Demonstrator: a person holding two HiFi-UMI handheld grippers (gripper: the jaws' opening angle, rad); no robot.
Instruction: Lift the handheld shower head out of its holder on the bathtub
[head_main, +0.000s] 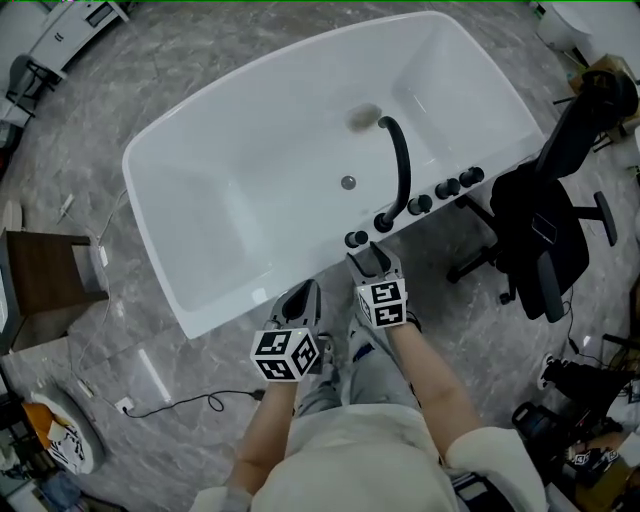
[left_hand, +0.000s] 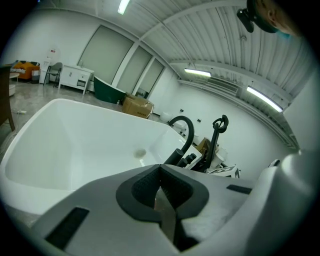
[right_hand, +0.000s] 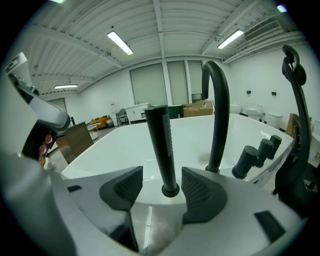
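Right gripper (right_hand: 161, 187) stands wide open. The shower head (right_hand: 162, 150), a slim black wand, rises upright straight between its two pads, and there is a gap on both sides, so no contact yet. In the head view the right gripper (head_main: 372, 262) noses up to the near rim of the bathtub (head_main: 250, 200), with the shower head (head_main: 356, 239) just ahead of its tips. The wand's foot sits in the holder on the rim, right at the jaw line.

Left gripper (left_hand: 160, 182) has its jaws closed together with nothing between them. It hangs beside the right one, short of the tub rim, and we judge it idle.

Past the right gripper's tips and a little to its right is the arched spout (right_hand: 220, 115). Further right is a row of black knobs (right_hand: 247, 160), well clear of the wand.

Handling, our judgement:
- The wand is rigid and probably light to moderate in weight.
- The matt dark finish looks smooth, so it could slip or twist under a loose pinch.
- A ribbed strip runs down one side and may help the grip.
- We would take it on the lower to middle shaft, pads square on the two sides, and clamp firmly.
- We would draw it straight up along its own axis — no sideways pull, or it may bind in the holder.
- We expect some drag from a hose underneath, though none is visible.
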